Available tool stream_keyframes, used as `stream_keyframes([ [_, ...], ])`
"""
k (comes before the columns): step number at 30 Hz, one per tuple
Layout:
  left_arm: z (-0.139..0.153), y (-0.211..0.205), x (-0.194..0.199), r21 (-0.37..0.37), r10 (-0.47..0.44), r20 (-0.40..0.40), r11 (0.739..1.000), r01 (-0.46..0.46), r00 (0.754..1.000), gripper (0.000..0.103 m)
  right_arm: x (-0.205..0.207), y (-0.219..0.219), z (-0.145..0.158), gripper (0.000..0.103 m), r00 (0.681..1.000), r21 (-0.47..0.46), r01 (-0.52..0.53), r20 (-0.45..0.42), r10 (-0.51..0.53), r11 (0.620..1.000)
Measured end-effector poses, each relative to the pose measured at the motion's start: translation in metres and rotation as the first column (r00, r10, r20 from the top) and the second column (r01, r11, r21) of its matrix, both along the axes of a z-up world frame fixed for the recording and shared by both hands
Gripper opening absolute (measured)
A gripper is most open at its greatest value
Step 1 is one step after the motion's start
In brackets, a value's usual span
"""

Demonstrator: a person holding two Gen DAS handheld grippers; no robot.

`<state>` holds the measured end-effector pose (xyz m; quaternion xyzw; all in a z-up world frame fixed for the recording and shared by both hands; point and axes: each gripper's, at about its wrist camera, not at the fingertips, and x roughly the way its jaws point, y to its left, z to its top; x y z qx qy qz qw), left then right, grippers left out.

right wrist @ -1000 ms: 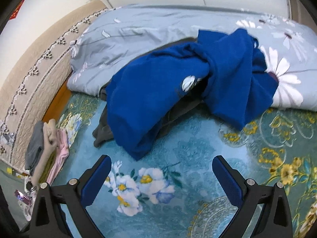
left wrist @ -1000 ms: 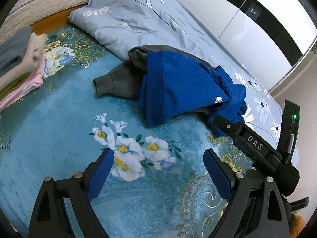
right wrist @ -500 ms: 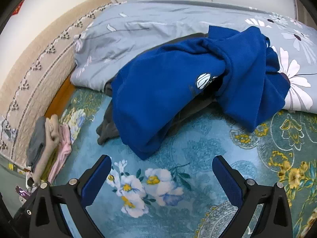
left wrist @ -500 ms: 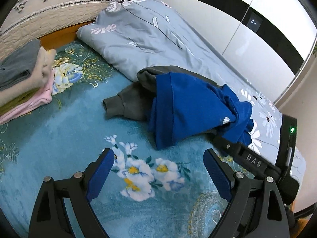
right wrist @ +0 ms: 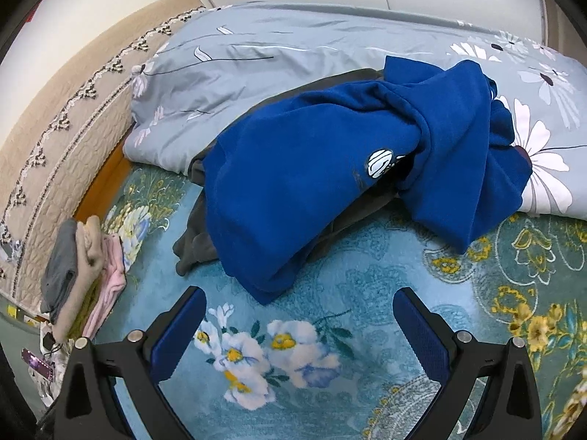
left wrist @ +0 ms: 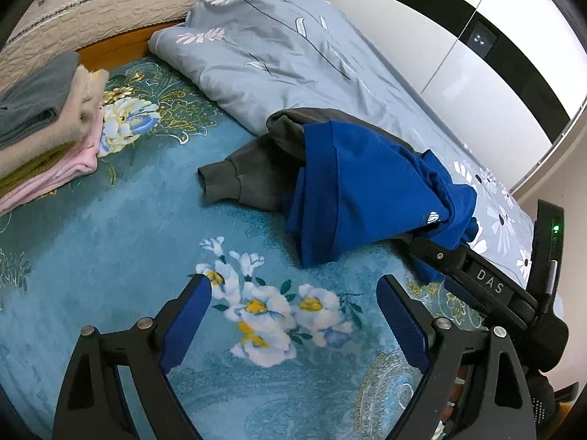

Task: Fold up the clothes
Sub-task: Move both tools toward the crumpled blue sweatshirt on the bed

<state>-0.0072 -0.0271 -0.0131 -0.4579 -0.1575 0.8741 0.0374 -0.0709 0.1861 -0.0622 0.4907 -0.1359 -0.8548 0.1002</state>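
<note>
Both claws gaping, left gripper [left wrist: 293,308] and right gripper [right wrist: 299,315] holding nothing; favouring a hem pinch on crumpled blue sweatshirt [right wrist: 330,168], sparing grey garment [left wrist: 249,179] beneath.

- Left black plastic two-finger gripper [left wrist: 293,310]: blue ribbed pads [left wrist: 185,324], silver screws.
- Right black plastic two-finger gripper [right wrist: 299,324]: same blue pads; its body is marked "DAS", with a green light.

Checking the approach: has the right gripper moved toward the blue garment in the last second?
Yes. The right gripper has closed in: blue garment and grey quilt loom larger.
</note>
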Motion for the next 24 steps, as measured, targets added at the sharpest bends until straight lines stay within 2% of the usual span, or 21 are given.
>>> stream_keyframes([
  [5, 0.000, 0.004, 0.000, 0.005, -0.003, 0.000, 1.000, 0.003, 1.000, 0.092, 0.000, 0.001, 0.001, 0.103, 1.000, 0.021, 0.000, -0.005, 0.000, 1.000],
  [17, -0.003, 0.018, -0.001, -0.024, -0.017, 0.011, 1.000, 0.018, 1.000, 0.092, 0.014, 0.002, 0.019, 0.103, 0.994, 0.116, -0.024, -0.103, 0.036, 0.993],
  [24, -0.003, 0.027, -0.002, -0.043, -0.027, 0.014, 0.999, 0.028, 1.000, 0.092, 0.018, 0.006, 0.020, 0.103, 0.991, 0.139, -0.037, -0.121, 0.054, 0.990],
])
